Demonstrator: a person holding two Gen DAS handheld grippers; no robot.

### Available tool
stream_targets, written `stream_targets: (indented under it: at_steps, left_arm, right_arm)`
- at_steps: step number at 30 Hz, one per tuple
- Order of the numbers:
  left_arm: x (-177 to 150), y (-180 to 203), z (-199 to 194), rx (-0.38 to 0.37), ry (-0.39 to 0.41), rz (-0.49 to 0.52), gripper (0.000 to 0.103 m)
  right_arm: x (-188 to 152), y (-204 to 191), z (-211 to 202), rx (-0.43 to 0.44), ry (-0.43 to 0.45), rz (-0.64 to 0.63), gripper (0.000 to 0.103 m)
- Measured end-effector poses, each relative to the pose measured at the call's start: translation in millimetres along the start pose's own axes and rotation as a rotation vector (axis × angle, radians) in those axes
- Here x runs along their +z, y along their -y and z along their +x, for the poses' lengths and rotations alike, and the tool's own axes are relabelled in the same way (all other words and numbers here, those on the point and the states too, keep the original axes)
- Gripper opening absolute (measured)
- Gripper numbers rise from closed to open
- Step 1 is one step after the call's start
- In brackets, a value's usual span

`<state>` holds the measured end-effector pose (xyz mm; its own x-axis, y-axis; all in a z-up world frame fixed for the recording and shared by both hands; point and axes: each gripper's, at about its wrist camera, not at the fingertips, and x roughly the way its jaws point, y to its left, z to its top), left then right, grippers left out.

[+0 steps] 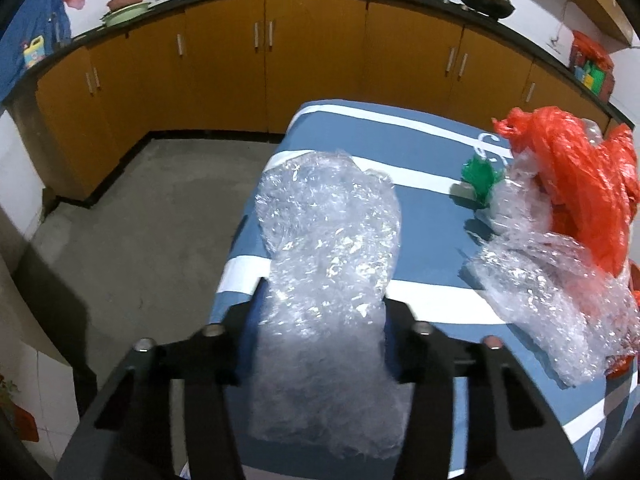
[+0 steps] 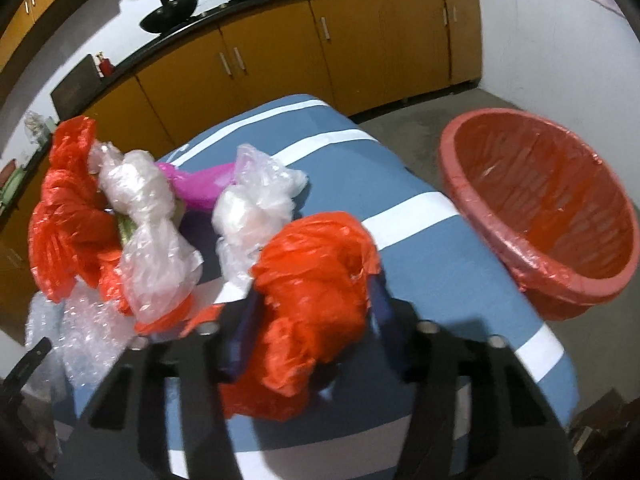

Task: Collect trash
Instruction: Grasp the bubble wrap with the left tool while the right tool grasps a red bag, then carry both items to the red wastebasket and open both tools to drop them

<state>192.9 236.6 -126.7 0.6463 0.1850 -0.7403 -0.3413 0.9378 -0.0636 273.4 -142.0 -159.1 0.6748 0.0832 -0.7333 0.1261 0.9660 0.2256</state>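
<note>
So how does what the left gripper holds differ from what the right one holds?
The left gripper is shut on a bubble wrap wad, clear and see-through; the right gripper is shut on an orange plastic bag, opaque and smooth-filmed. The wad reaches well past the fingers; the bag bunches closer in. Both are crumpled plastic trash held above the striped table.

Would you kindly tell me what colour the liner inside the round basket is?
Red: the thin plastic liner matches the round plastic basket, shown best in the right wrist view.

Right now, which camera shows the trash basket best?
The right wrist view: the red-lined trash basket sits right of the table, its open mouth fully visible. The left wrist view doesn't show it at all, only bubble wrap in its jaws.
</note>
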Motion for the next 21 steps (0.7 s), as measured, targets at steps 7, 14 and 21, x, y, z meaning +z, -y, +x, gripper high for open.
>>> stream_targets:
  at_steps: [7, 14, 21]
  left_arm:
    - [2.4, 12.5, -20.1, -0.019, 0.062, 0.05, 0.034]
    - [5.6, 32.1, -56.6, -0.068, 0.142, 0.095, 0.032]
    - [10.4, 61.2, -101.2, -0.147, 0.221, 0.135, 0.032]
  right_arm:
    - [0.8, -0.1, -11.0, -0.008, 0.031, -0.025, 0.029]
    - [3.9, 12.2, -28.2, -0.006, 0.075, -0.02, 0.025]
    - [14.8, 29.2, -60.5, -0.006, 0.152, -0.03, 0.025]
